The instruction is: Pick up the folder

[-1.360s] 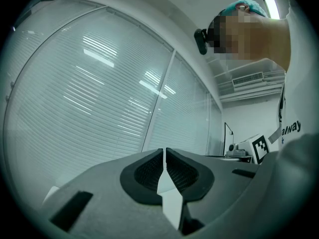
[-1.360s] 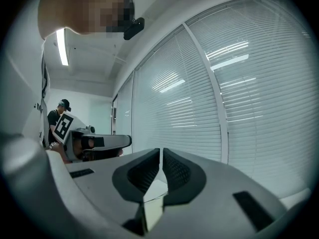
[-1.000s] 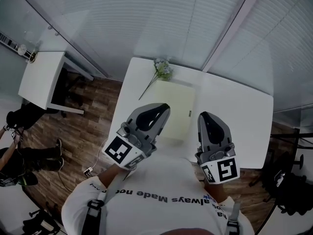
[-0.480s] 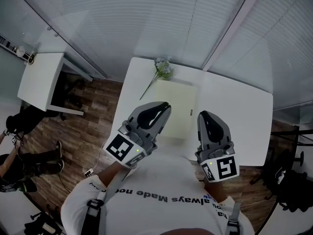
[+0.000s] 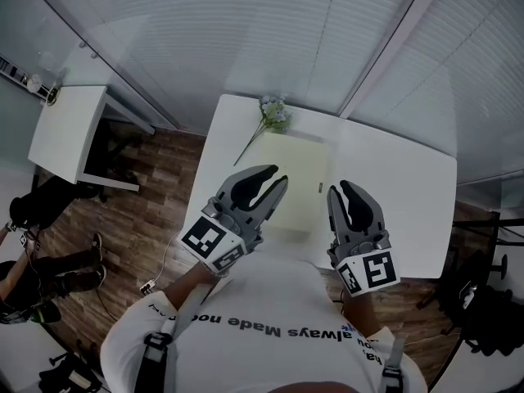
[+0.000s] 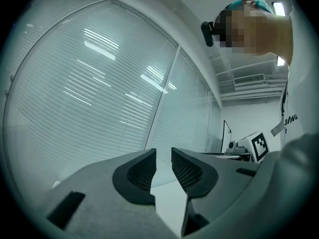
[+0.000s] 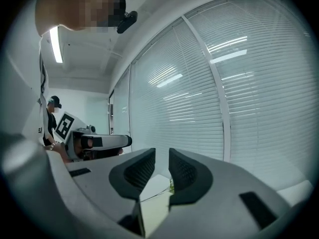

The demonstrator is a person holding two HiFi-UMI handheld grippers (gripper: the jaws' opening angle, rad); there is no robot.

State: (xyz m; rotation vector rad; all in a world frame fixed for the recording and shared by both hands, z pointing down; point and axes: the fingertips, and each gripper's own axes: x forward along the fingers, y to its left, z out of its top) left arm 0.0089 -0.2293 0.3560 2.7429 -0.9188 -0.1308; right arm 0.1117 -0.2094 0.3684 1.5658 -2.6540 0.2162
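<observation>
Both grippers' (image 5: 264, 180) (image 5: 350, 193) opening fingers (image 5: 242, 193) stand empty, folder (image 5: 300, 177) below.

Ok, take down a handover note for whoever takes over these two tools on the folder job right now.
Left tool: jaws opening, nothing between them.
Right tool: jaws opening, also empty.
Folder: pale yellow, lying flat on the white table, ahead of the tools and between them. A flower sprig lies by its far left corner.
Done: both tools are at the near side of the table; nothing is gripped yet.
Left: close a tool on the folder, probably at its near edge, and lift it.
</observation>
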